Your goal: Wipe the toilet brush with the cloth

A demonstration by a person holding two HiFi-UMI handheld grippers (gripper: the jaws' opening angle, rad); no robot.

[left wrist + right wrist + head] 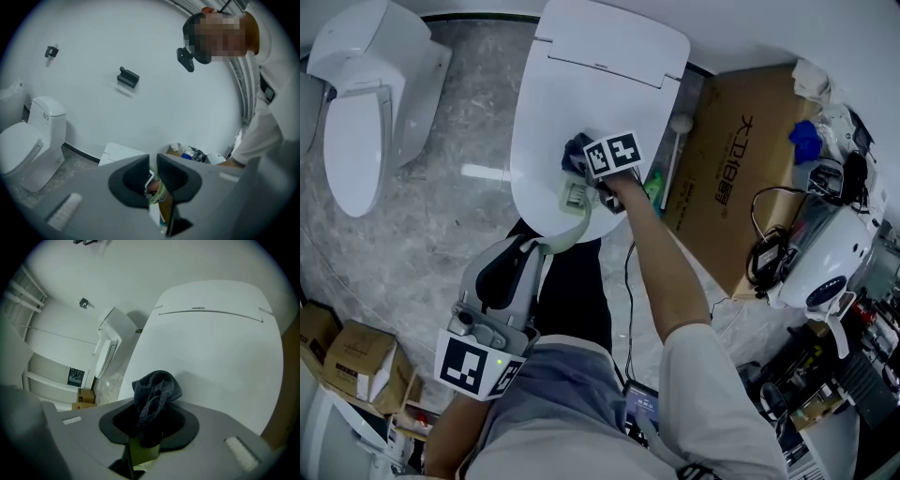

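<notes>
A pale green toilet brush (573, 221) curves up from my left gripper (536, 246), which is shut on its handle low in the head view. The brush end (574, 194) lies over the front of the closed white toilet lid (600, 84). My right gripper (584, 171) is shut on a dark blue cloth (576, 150) and sits right at that brush end. In the right gripper view the cloth (157, 390) bunches out of the right gripper (150, 420), with the green brush (140, 452) just beneath. In the left gripper view the green brush (160, 193) shows in the narrow gap of the left gripper (152, 180).
A second white toilet (366, 103) stands at the left on the marble floor. A large cardboard box (741, 159) lies right of the lid, with a white long-handled tool (675, 150) leaning beside it. Cables and a white appliance (825, 267) crowd the right; small boxes (356, 356) sit lower left.
</notes>
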